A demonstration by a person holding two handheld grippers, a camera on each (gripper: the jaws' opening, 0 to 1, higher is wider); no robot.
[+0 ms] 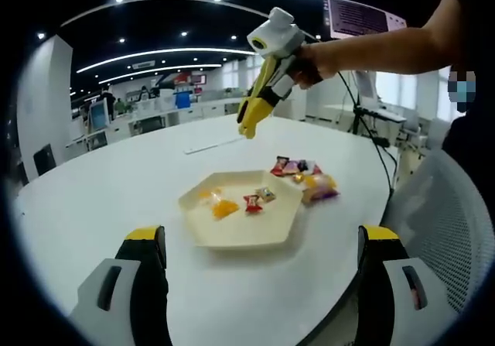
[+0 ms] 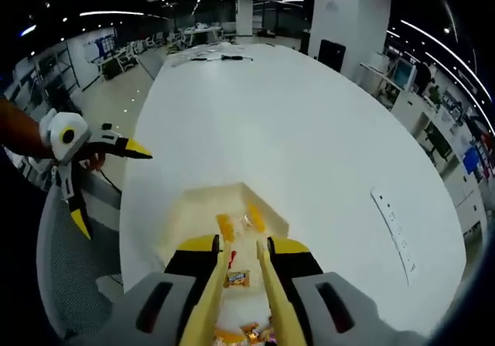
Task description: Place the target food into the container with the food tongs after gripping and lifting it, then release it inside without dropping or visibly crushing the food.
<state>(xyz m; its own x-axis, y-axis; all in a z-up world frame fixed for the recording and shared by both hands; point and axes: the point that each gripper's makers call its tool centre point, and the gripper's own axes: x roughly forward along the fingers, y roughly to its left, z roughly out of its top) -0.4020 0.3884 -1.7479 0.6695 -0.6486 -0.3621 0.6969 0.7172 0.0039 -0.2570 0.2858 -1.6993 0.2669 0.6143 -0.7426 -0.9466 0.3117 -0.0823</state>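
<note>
my right gripper [image 2: 240, 262] holds a pair of yellow tongs [image 2: 267, 296], and its jaws are clamped on the tong arms, drawn close together. from the left gripper view i see the same tool from across the table: the right gripper [image 1: 271, 75] hangs high over the far side of the white table [image 1: 116, 199], tongs [image 1: 251, 114] pointing down with their tips nearly closed. i cannot tell whether anything is pinched between those tips.

my left gripper [image 1: 263, 241] has its jaws wide apart and holds nothing; in the right gripper view it shows off to the left [image 2: 100, 179], open, beyond the table edge over a mesh chair [image 2: 66, 276].

as for progress, i judge the job partly done. the hexagonal tray [image 1: 203, 236] already holds a few wrapped candies: an orange one [image 1: 224, 207], a red one [image 1: 252, 203] and a pale one [image 1: 266, 194]. a loose pile of wrapped candies [image 1: 305, 177] waits on the table just beyond the tray, on its right side, so more picking is likely left.

relative to the tongs, the tray [image 2: 189, 210] lies directly ahead and below. one orange-wrapped candy [image 2: 237, 278] sits in the narrow gap between the tong arms, and more wrappers [image 2: 246, 332] lie nearer the tips' base. whether that candy is gripped or merely seen through the gap i cannot say.
</note>
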